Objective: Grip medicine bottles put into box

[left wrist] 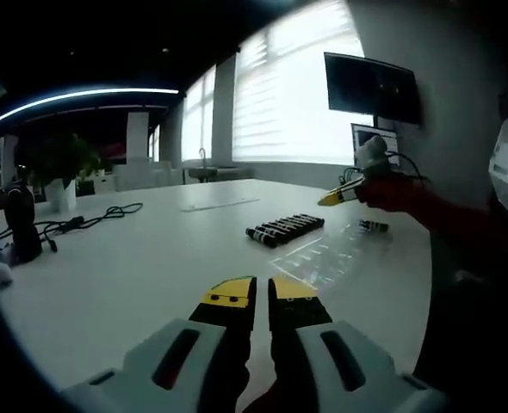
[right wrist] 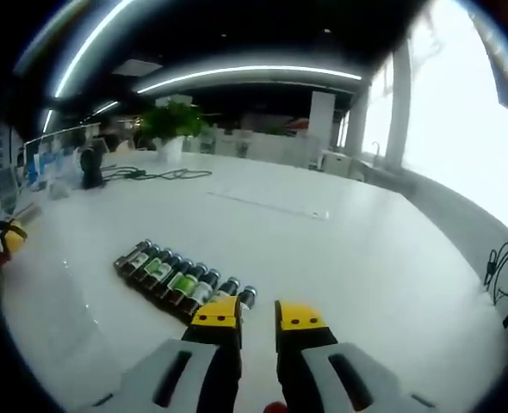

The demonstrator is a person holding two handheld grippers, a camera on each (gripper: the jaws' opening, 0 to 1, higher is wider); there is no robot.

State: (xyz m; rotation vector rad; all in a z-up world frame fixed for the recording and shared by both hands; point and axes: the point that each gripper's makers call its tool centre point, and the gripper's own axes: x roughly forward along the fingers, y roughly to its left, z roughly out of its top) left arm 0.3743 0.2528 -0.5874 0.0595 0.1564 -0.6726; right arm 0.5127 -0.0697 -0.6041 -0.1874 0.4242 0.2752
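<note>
White tabletop carries the medicine bottles, which we find lying side by side in one row, dark caps outward, several with green labels. We note the right gripper just beside the near end of that row, its yellow-tipped jaws slightly parted and holding nothing. In the left gripper view, we see the left gripper above bare table, jaws nearly closed with nothing between them, well apart from the bottles. A potted plant and black cables sit at the far edge.
</note>
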